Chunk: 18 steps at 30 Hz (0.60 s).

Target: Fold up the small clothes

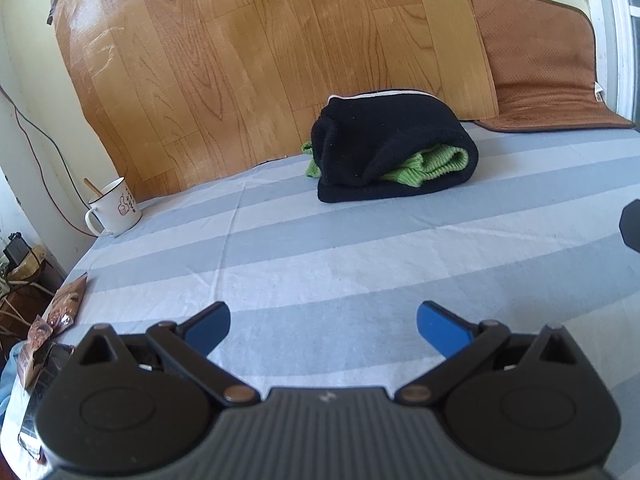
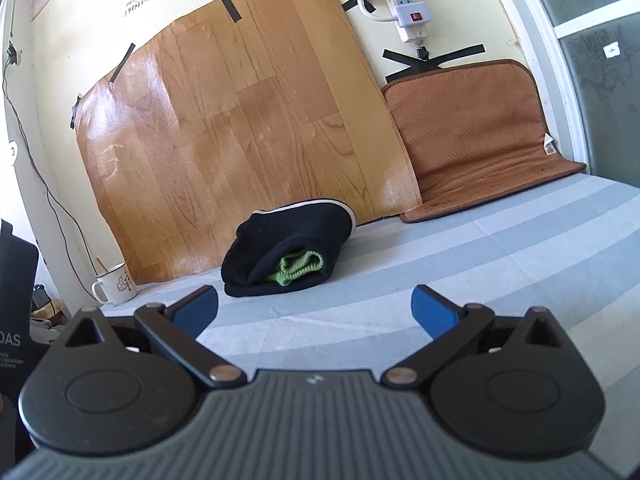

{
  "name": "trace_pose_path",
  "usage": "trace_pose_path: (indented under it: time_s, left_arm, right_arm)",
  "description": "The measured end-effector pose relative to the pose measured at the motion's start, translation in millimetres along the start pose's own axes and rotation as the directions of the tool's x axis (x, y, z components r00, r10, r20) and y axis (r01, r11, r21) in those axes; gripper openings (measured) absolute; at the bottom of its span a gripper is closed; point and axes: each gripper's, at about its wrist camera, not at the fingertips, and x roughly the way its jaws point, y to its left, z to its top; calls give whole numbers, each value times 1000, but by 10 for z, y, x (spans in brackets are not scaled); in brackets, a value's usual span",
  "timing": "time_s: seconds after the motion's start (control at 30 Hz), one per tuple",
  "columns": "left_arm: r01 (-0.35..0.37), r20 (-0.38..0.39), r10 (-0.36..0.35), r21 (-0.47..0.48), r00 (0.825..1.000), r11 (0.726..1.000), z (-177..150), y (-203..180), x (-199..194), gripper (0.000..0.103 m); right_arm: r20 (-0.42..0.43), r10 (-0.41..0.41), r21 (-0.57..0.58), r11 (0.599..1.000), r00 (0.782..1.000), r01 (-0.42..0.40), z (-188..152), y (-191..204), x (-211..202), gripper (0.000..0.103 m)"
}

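A black garment (image 1: pixel 384 140) lies folded over on the striped blue-and-white sheet (image 1: pixel 320 264), with a green knit piece (image 1: pixel 432 164) showing inside its fold. It sits at the far side near the wood-pattern board. It also shows in the right wrist view (image 2: pixel 288 240), with the green piece (image 2: pixel 300 266) in its open end. My left gripper (image 1: pixel 323 326) is open and empty, well short of the garment. My right gripper (image 2: pixel 315 307) is open and empty, also short of it.
A white enamel mug (image 1: pixel 114 208) with a stick in it stands at the sheet's far left edge; it shows in the right wrist view (image 2: pixel 116 284) too. A brown mesh mat (image 1: pixel 540 68) leans at the back right. Snack packets (image 1: pixel 60 312) lie at the left edge. A power strip (image 2: pixel 404 4) hangs on the wall.
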Motion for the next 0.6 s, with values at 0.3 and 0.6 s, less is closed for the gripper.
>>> trace_pose_path:
  time_s: [0.3,0.6]
  left_arm:
    - [-1,-6,1,33,1000,999,44,-136,24,103]
    - [22,-10,-22,49,1000,999,68,-244,5,103]
  right_arm:
    - [8,-3,32,999,1000,3,2,-139,-29,103]
    - [21,-7,44,999,1000,6,25,-229,-63,103]
